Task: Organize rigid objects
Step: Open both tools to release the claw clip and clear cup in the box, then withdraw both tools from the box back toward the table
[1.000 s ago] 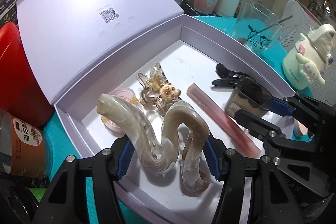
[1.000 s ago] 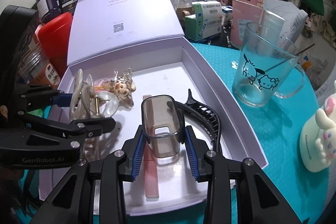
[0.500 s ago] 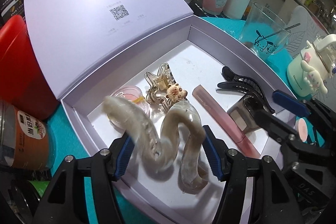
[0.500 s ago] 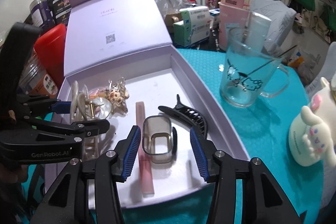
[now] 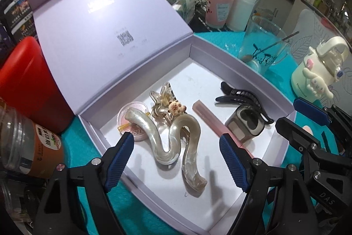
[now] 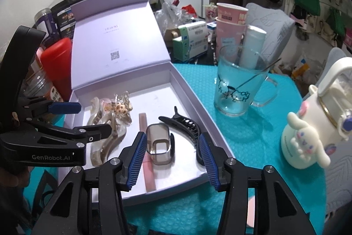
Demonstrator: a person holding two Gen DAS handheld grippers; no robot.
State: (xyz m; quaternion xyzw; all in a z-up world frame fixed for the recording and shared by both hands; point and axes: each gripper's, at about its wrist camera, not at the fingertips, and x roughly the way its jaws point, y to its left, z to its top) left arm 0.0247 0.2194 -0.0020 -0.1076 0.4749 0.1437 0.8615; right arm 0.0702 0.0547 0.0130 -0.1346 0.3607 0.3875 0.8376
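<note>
Your left tool [image 5: 176, 147] hangs released over the wavy clip [image 5: 176, 142] lying in the box [image 5: 220, 63]; your right tool [image 6: 172, 160] gapes empty above the grey case [image 6: 159, 144] beside the comb [image 6: 147, 160]. Both look placed; next, likely fetch another item from the table [image 6: 253, 147].

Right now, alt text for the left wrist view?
The open left gripper hovers over an open lilac box, its jaws either side of a pearly wavy hair clip lying loose inside. Also in the box: a black claw clip, a smoky square clip, a pink comb. The right gripper is open at the right edge.
</note>
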